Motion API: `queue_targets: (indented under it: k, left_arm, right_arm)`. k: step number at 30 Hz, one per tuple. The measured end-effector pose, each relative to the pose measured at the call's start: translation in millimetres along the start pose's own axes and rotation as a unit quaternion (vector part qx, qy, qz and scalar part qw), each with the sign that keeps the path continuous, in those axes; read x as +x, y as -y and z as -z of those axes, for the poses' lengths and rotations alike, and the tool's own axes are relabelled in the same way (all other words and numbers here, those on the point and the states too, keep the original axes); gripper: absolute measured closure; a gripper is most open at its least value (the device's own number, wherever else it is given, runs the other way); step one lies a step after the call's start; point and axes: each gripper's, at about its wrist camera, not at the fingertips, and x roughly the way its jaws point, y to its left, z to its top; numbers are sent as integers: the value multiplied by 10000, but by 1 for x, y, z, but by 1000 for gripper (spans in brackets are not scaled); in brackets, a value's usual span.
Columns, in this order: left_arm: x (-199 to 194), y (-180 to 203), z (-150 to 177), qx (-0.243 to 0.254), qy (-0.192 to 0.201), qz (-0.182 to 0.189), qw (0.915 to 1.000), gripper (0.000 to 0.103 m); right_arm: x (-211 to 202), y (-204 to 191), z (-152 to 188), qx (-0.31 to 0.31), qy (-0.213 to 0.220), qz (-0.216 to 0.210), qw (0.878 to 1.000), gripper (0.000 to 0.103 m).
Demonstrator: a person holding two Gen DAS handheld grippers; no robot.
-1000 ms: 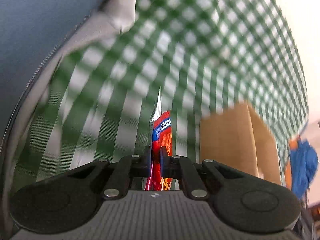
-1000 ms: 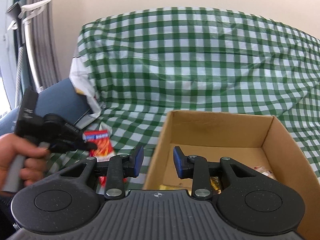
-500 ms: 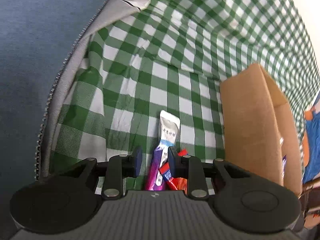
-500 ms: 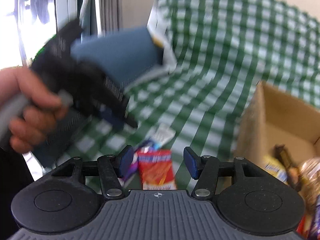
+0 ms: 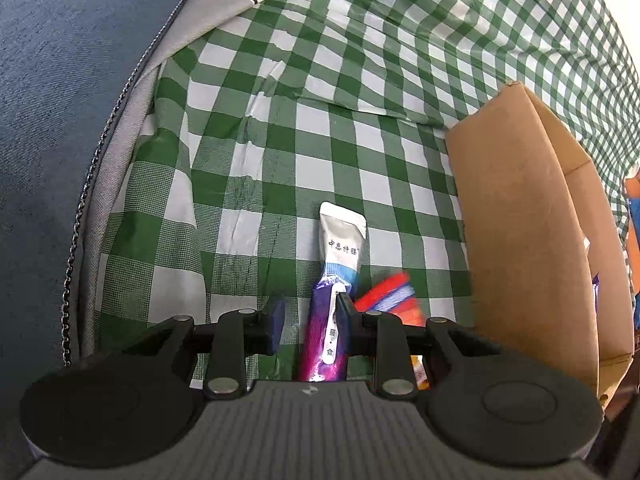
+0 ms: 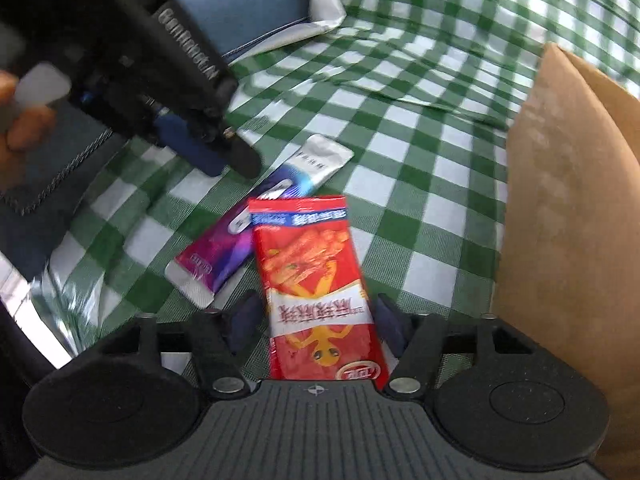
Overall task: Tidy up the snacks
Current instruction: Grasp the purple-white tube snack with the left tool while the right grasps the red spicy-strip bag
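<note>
A red snack packet (image 6: 320, 280) lies flat on the green checked cloth, its near end between the fingers of my open right gripper (image 6: 314, 316). A purple and silver packet (image 6: 256, 224) lies beside it on the left, partly under it. In the left wrist view the purple packet (image 5: 332, 300) lies between the fingers of my open left gripper (image 5: 308, 316), close to the right finger, and a blurred edge of the red packet (image 5: 392, 296) shows to its right. The left gripper (image 6: 200, 132) hovers above the purple packet in the right wrist view. The cardboard box (image 5: 520, 220) stands to the right.
The cardboard box wall (image 6: 568, 208) rises close on the right. A blue cushion with a zip (image 5: 60, 100) lies to the left. The green checked cloth (image 5: 360, 60) covers the seat and back. An orange and blue object (image 5: 634, 216) shows at the far right edge.
My left gripper let go of the red packet, which now lies on the cloth, and opened wider. My right gripper swung from the box down to the red packet.
</note>
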Motion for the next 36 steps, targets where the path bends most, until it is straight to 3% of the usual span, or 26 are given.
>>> queue_targets:
  k: [2, 5, 7, 10, 13, 15, 18, 21, 22, 24, 27, 32, 36]
  left_arm:
    - [1, 3, 0, 16, 5, -26, 10000, 74]
    - [5, 12, -1, 142, 26, -106, 9998, 70]
    - [8, 19, -1, 260, 16, -133, 9996, 68]
    - [14, 28, -1, 420, -28, -184, 9989, 68]
    - [19, 35, 0, 574, -68, -220, 9981, 67]
    - [23, 42, 2, 736, -113, -270, 9969, 63]
    - [28, 52, 6, 1074, -136, -424, 9932, 60]
    - [31, 60, 10, 1347, -136, -583, 9891, 60]
    - [32, 60, 10, 1404, -137, -632, 9880, 60]
    - [34, 60, 11, 1471, -161, -737, 9862, 60]
    - [37, 56, 11, 1453, -250, -777, 9860, 75]
    - [31, 42, 5, 1138, -156, -833, 9899, 79]
    - [26, 35, 0, 933, -77, -1011, 9905, 78]
  right_arm:
    - [-2, -5, 1, -163, 116, 438, 9988, 58]
    - [-6, -11, 1, -343, 217, 1097, 9931, 96]
    - [-5, -7, 2, -329, 190, 1329, 9904, 95]
    - [0, 0, 6, -229, 6, 1276, 9916, 91]
    - [-4, 0, 5, -222, 84, 1208, 9924, 81]
    - [-5, -1, 4, -277, 92, 1228, 9920, 65]
    - [0, -3, 6, -410, 27, 1369, 9897, 61]
    - [5, -5, 7, -474, -17, 1414, 9888, 64]
    - [6, -5, 7, -506, -13, 1363, 9894, 70]
    - [7, -12, 10, -834, 20, 1494, 9853, 91]
    - [5, -14, 10, -937, 152, 1387, 9858, 100]
    - [-5, -27, 12, -1261, 450, 1083, 9851, 101]
    - [-13, -35, 11, -1379, 588, 1008, 9836, 95]
